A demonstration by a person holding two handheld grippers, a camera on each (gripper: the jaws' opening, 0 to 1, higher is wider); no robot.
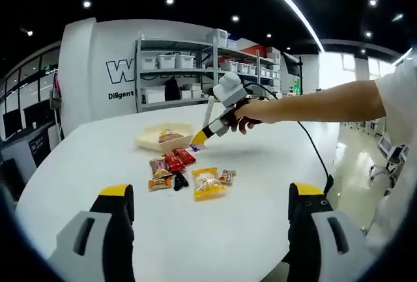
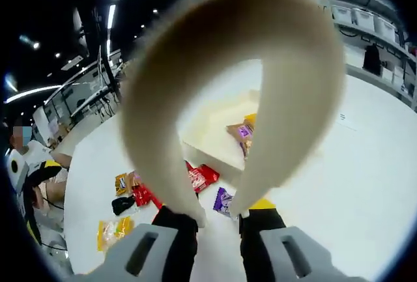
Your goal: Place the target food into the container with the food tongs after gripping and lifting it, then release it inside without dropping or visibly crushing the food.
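The left tongs (image 1: 212, 192) stand wide open with nothing between their jaws, low over the near part of the round white counter (image 1: 91, 165). The right tongs (image 2: 218, 213) have their jaws drawn close, clamped on the two lower ends of the cream food tongs (image 2: 293, 67), whose band arches up in a big loop and blocks much of the right gripper view. A purple packet (image 2: 223, 198) lies on the counter in the gap between those ends. I cannot tell whether it is pinched or only lying there.

The container is a shallow cream tray (image 1: 148, 140) past the middle of the counter, with one packet (image 1: 171, 136) already in it. The right tongs hang just beside its near right corner, held by a hand (image 1: 246, 116) on a bare arm that reaches in from the right.

Loose snacks sit in a cluster just in front of the tray: red packets (image 1: 179, 159), a brown packet (image 1: 158, 167), an orange packet (image 1: 159, 183), a small black piece (image 1: 180, 180), a yellow packet (image 1: 208, 184) and a small packet (image 1: 227, 176) touching it. A black cable (image 1: 313, 152) trails over the counter's right edge.

The counter is bare to the left, right and near side of the cluster. Grey shelving (image 1: 202, 73) with bins stands well behind the far edge, against a white wall. A seated person (image 2: 32, 171) is beyond the counter's edge in the right gripper view.
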